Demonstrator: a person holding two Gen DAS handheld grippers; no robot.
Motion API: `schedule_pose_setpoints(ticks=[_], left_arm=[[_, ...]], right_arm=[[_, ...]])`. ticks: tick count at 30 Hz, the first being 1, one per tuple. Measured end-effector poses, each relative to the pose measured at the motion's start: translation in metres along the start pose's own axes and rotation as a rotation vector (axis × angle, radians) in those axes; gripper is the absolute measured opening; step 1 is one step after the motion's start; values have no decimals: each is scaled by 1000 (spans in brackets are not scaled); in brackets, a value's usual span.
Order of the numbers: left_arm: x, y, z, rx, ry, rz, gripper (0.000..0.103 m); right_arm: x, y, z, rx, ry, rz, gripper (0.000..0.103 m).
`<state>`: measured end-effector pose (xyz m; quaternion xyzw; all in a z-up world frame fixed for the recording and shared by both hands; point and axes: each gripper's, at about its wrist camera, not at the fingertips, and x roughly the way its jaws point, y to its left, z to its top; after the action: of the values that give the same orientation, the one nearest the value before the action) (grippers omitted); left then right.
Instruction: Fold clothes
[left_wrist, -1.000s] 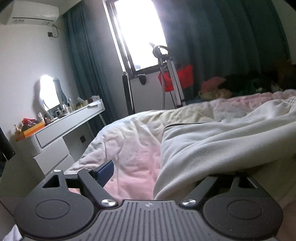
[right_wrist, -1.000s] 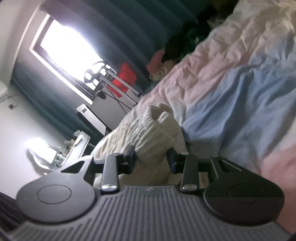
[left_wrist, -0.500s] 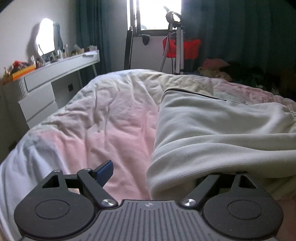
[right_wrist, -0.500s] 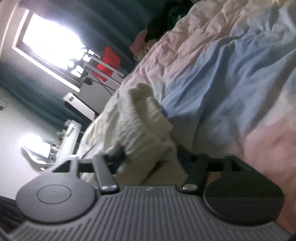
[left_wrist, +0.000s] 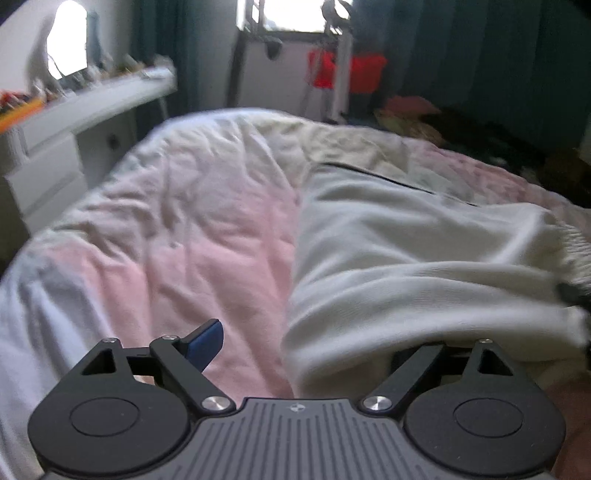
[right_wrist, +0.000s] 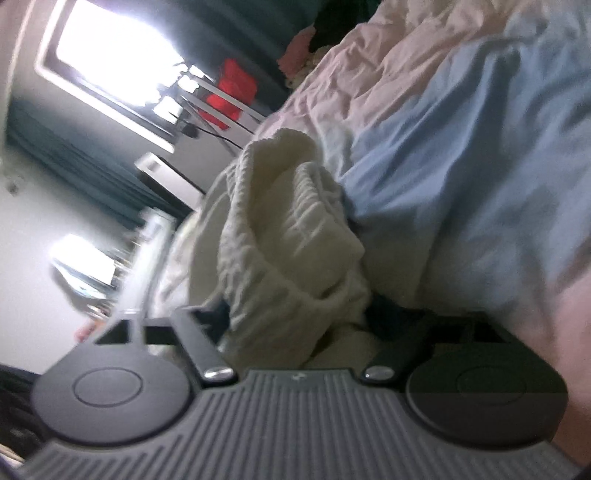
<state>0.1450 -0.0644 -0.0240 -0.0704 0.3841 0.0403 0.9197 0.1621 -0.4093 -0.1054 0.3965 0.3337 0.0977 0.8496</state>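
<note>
There is one cream-white garment (left_wrist: 406, 251) on one bed (left_wrist: 207, 221), which has one quilt in pink, blue and white (right_wrist: 461, 155). Two claws are in view, one in each picture: the left claw (left_wrist: 306, 347) and the right claw (right_wrist: 299, 321). Behind the bed I count one window (right_wrist: 107, 55), one white dressing tabletop (left_wrist: 92, 107), one lit mirror (left_wrist: 66, 55) and one red bag (left_wrist: 347, 70) on a metal stand.

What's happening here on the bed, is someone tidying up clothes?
Yes. A person is folding a cream garment on the bed cover, with a two-finger gripper in each hand. The left gripper stands wide open at the garment's folded edge, one finger hidden under the cloth. The right gripper has the garment's ribbed band between its fingers, and its jaws are closing on it.
</note>
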Motion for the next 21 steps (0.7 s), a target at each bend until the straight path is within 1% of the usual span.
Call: schedule_pose_setpoints(ticks=[1,2,3,5,6,7,8,10,12,14,18,21], left_arm=[[-3,4,2,-11,25,-41,89],[-5,8,4,-23,49,-82,90],[-10,14,7,-34,75,-146,91],[-20,32,14,-71,96,-330,95],[-26,41,18,-91,103,-425,100],[-29,51,21,-130,93,-479,103],[-30,60,24,-179,75,-511,103],[-21,74,28,-286,71,-531,103],[3,80,32,-375,106,-525,103],[30,78,31,-433,157,-516,103],[63,66,22,-474,208,-522,103],[74,59,18,-443,226,-517,103]], right_arm=[[-3,3,0,-6,-4,-14,54],[-9,5,1,-14,-18,-19,47],[-14,8,1,-22,-32,-24,44],[-22,13,1,-42,-61,-28,38],[-27,13,2,-37,-75,-22,37],[-31,13,1,-31,-83,-18,36],[-35,12,1,-24,-92,-13,36],[-39,12,0,-25,-102,-14,36],[-38,11,-1,-31,-104,-19,36],[-37,9,-2,-29,-108,-20,36],[-34,9,-4,-37,-111,-32,36],[-30,8,-6,-24,-113,-36,36]])
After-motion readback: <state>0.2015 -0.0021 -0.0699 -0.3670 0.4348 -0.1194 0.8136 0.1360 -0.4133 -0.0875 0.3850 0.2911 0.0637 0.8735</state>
